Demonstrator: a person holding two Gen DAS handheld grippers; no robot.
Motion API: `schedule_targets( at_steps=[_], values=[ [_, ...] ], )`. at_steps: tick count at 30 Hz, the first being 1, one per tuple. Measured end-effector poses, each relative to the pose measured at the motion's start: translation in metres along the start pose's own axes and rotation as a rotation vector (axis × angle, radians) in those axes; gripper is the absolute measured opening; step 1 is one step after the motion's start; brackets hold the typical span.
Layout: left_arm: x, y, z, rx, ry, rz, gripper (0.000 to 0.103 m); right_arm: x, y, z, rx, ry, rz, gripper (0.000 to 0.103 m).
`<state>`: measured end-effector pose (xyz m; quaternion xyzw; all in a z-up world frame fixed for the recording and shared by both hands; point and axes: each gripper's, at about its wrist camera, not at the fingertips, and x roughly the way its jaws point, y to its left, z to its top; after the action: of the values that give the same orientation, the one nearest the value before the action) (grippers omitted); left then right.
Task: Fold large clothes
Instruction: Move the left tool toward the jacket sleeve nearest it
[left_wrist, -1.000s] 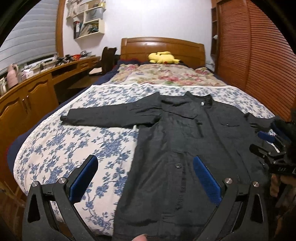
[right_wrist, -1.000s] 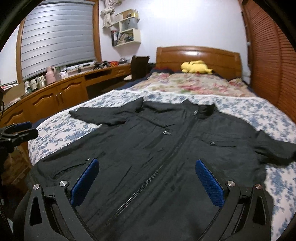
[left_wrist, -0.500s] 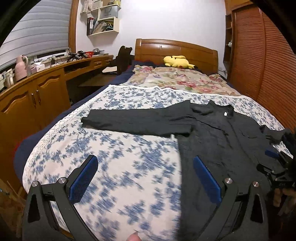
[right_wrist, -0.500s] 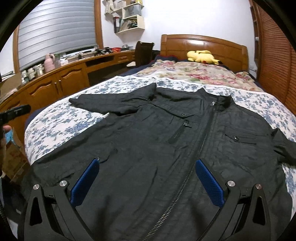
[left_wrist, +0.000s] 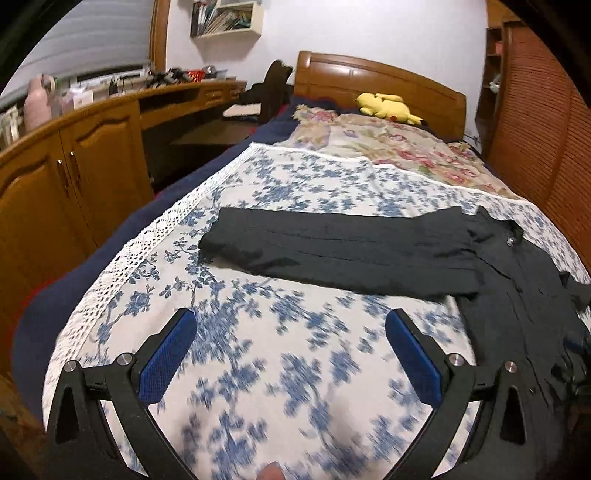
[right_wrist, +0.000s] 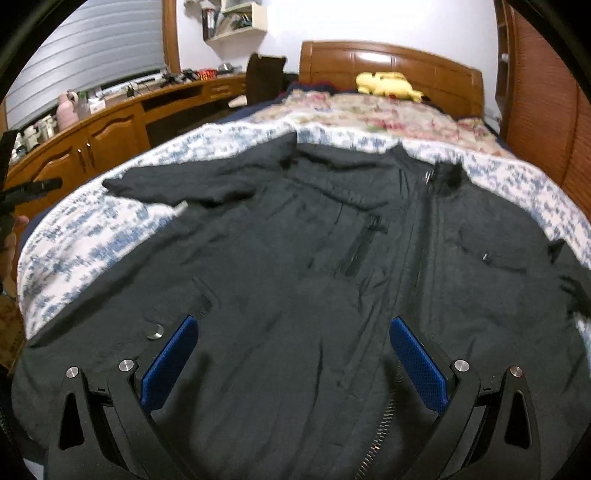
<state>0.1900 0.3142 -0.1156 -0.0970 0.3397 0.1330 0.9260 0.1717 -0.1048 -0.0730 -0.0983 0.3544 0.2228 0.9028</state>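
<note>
The right wrist view is blurry, and the black jacket runs off its bottom edge. The jacket lies flat and zipped on the flowery bedspread, one sleeve stretched out sideways. The left gripper and the right gripper both have fingers spread wide, holding nothing.

We see the jacket only in part from the left wrist: its body runs off the right edge, and the bedspread near the camera smears with motion blur. From the right wrist the jacket's hem drops behind the right gripper and the bottom edge, its right sleeve is cut by the frame, and the collar blurs. The left gripper pokes in at the left edge, too cropped to tell its jaws.
</note>
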Motion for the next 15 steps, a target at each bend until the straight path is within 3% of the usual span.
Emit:
schedule_targets(
  at_steps=[5, 10, 15],
  values=[
    [0.033, 0.016, 0.014, -0.016, 0.011, 0.034, 0.102, 0.009, -0.008, -0.003, 0.03, 0.035, 0.011, 0.103],
    [0.065, 0.036, 0.029, -0.088, 0.054, 0.008, 0.089, 0.01, -0.004, -0.002, 0.0, 0.051, -0.004, 0.103],
    [0.094, 0.057, 0.042, -0.152, 0.073, 0.046, 0.071, 0.014, 0.002, 0.0, -0.023, 0.064, -0.027, 0.103]
  ],
)
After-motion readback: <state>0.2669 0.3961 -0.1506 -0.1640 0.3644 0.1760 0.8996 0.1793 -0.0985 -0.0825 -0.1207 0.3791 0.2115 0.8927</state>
